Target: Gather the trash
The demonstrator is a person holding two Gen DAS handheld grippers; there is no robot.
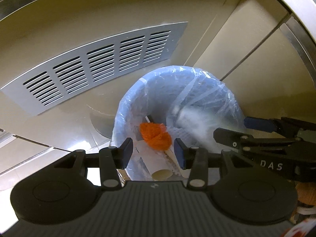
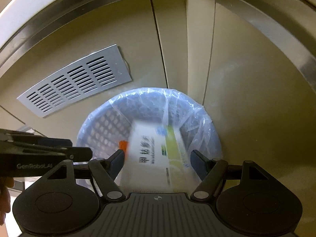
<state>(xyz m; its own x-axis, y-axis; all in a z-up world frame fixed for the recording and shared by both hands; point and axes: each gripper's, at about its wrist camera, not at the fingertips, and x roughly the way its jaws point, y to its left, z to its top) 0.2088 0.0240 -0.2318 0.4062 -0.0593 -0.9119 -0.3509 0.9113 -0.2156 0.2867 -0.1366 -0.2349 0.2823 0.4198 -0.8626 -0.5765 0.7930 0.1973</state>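
One blue bin (image 1: pixel 177 106) lined with a clear plastic bag (image 2: pixel 177 102) stands on the floor against a beige wall, near one metal vent (image 1: pixel 98 67); inside lie one orange clump (image 1: pixel 156 136), one paper tube (image 1: pixel 162 174) and some white scraps. One white and green box (image 2: pixel 158 154), blurred, sits between the spread jaws of the right gripper (image 2: pixel 158 158), over the bin's mouth; whether the pads touch it I cannot tell. The left gripper (image 1: pixel 154 152) hangs above the bin, jaws apart, holding nothing; the two grippers sit side by side.
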